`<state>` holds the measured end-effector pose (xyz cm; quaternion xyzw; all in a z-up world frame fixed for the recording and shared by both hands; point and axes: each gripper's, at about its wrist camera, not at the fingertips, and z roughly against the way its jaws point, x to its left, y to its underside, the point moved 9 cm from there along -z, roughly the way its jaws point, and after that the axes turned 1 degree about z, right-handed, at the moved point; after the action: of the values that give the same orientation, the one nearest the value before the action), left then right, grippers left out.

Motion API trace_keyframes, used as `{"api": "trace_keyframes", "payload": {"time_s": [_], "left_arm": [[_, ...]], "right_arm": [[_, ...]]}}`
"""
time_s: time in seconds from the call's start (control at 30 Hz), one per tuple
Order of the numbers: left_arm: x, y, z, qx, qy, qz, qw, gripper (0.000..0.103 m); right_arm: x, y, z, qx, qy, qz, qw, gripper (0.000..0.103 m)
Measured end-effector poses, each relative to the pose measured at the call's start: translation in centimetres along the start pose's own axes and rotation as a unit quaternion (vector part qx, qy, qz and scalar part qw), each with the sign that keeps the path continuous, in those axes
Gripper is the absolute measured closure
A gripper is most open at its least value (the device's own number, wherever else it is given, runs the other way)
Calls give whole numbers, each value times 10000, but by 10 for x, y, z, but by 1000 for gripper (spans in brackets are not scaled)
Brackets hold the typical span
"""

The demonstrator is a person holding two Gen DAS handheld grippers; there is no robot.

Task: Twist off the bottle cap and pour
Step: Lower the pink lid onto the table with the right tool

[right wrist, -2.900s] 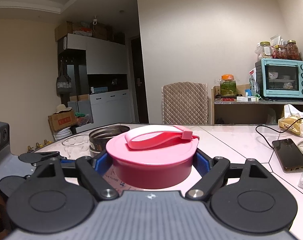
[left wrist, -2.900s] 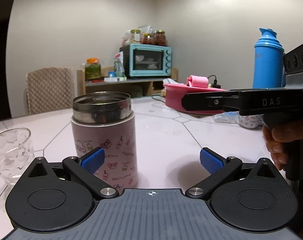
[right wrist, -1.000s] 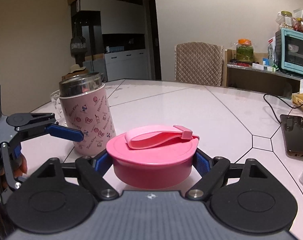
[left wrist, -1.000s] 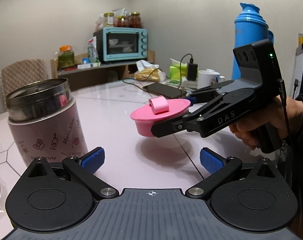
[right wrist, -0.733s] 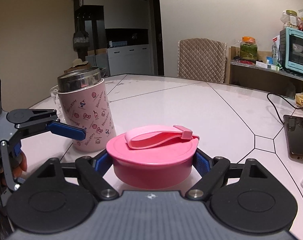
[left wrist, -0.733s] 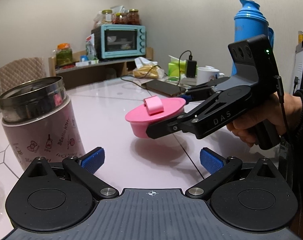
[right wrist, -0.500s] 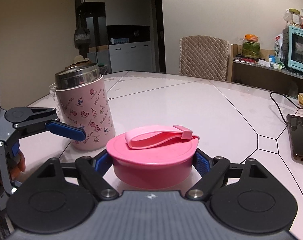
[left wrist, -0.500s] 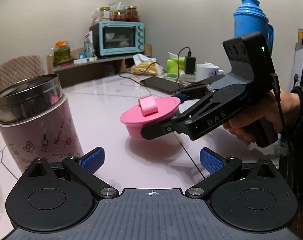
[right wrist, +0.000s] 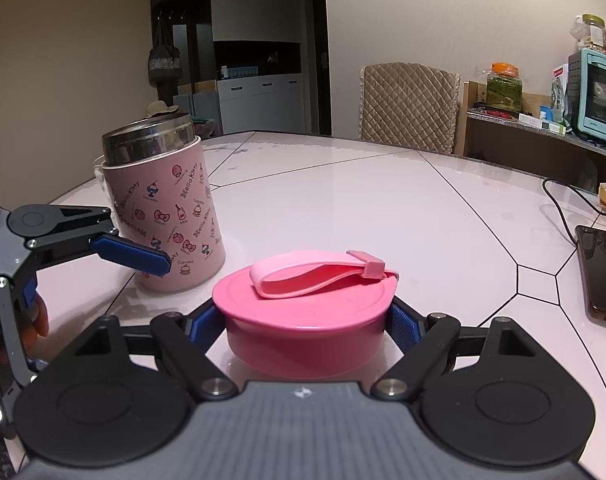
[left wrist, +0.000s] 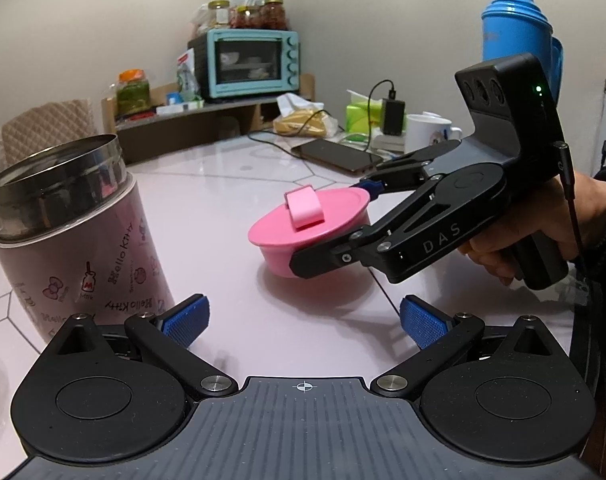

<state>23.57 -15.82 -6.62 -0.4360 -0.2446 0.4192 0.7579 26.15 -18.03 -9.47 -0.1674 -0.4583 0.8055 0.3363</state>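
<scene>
Jaws of the right gripper (right wrist: 307, 322) clamp the pink cap (right wrist: 305, 308) low over the glossy white table (right wrist: 383, 208); the left gripper (left wrist: 303, 318) gapes wide beside the uncapped bottle (left wrist: 73, 236), kitchen shelving behind.

Both tools are matte black with round pivot discs, silver screws and ribbed blue pads (left wrist: 187, 320). The right gripper (left wrist: 343, 226) bears "DAS", a green light and a black cable; dark sleeve behind.

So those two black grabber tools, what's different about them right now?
The right gripper has its fingers closed on the pink cap, while the left gripper has its fingers spread wide and holds nothing. The right one carries the cap low over the table; the left one sits beside the open pink bottle. Both have blue pads and are hand-held.
</scene>
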Motion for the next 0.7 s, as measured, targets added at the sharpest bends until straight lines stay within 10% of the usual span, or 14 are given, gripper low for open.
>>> {"api": "trace_keyframes", "payload": {"time_s": [0.7], "left_arm": [[2, 1, -2, 84, -85, 75, 9999, 0]], "right_arm": [[-4, 3, -8, 147, 5, 61, 9999, 18]]}}
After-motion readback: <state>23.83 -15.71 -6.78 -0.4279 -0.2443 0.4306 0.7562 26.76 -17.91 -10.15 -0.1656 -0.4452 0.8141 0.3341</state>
